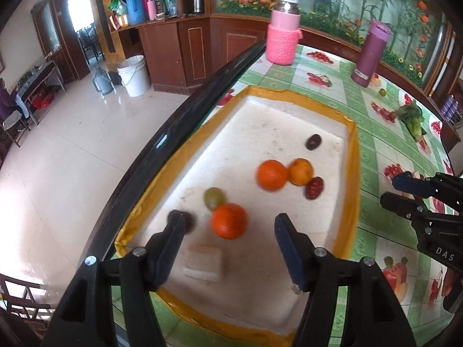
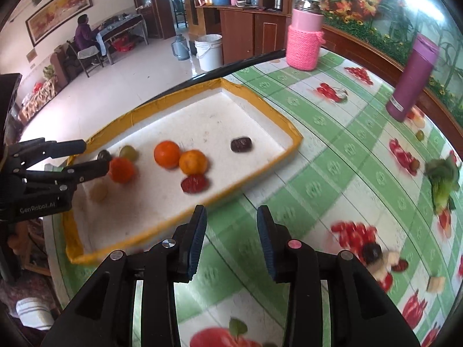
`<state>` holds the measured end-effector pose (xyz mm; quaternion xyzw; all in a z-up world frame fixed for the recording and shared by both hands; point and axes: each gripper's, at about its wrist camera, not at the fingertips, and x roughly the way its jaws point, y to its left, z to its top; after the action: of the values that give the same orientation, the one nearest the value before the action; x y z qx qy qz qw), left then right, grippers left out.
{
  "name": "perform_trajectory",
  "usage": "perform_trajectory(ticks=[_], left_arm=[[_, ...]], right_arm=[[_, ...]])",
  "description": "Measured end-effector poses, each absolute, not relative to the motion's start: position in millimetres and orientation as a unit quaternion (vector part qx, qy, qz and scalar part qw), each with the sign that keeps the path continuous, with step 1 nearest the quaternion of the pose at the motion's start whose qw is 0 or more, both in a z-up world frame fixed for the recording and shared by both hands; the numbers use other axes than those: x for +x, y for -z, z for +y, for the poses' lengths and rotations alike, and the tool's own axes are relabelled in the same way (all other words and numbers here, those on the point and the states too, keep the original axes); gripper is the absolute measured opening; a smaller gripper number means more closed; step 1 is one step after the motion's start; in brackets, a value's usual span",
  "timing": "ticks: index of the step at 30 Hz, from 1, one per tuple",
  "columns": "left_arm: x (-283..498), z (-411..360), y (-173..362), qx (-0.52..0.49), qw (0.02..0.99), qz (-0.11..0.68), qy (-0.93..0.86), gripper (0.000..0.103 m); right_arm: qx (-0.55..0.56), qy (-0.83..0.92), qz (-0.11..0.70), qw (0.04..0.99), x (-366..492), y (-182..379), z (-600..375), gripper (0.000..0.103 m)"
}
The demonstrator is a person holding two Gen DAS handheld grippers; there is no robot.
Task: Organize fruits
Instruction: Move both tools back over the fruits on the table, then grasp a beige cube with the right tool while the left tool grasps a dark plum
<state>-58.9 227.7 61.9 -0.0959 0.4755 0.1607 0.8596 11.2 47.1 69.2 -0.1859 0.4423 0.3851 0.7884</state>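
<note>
The left gripper (image 1: 228,225) is being held open over the tray (image 1: 351,156); the right gripper (image 2: 231,228) is being held open above the table (image 2: 332,156).

Left wrist view: taken from just above the near end of the white tray (image 1: 351,173), looking forward and steeply down along the left hand-held gripper (image 1: 228,228); the tray is seen at close range, the tabletop (image 1: 376,150) to the right, the floor to the left.

Right wrist view: taken from right of the tray (image 2: 185,211), lower and flatter, facing across the tabletop (image 2: 318,156) along the right hand-held gripper (image 2: 231,217).

Shared: the tray, the pink bottle (image 1: 282,42) (image 2: 303,46), the purple flask (image 1: 369,55) (image 2: 411,81); each hand-held gripper is seen in the other view.
</note>
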Motion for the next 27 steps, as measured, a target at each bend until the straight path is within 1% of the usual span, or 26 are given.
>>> perform_trajectory(ticks=[5,12,20,25,27], left_arm=[[-58.2,194.5,-67.0,-0.078,0.864,0.475,-0.146,0.072],[-42.6,140.2,-64.2,-0.059,0.863,0.491,-0.106,0.073],[-15.4,74.9,-56.7,-0.029,0.854,0.515,-0.061,0.076],[-2.7,43.7,-50.5,-0.012,0.848,0.527,-0.045,0.076],[3.0,32.4,-48.4,-0.001,0.846,0.531,-0.044,0.076]], right_arm=[[-0.169,-0.366,0.447,0.798,2.5,-69.3,3.7,0.035],[-0.137,-0.321,0.463,0.814,5.4,-63.0,-68.2,0.035],[-0.096,-0.229,0.481,0.841,39.9,-50.9,-177.2,0.036],[-0.066,-0.18,0.482,0.855,78.6,-46.4,-234.7,0.036],[-0.067,-0.168,0.483,0.857,94.6,-42.5,-246.0,0.043]])
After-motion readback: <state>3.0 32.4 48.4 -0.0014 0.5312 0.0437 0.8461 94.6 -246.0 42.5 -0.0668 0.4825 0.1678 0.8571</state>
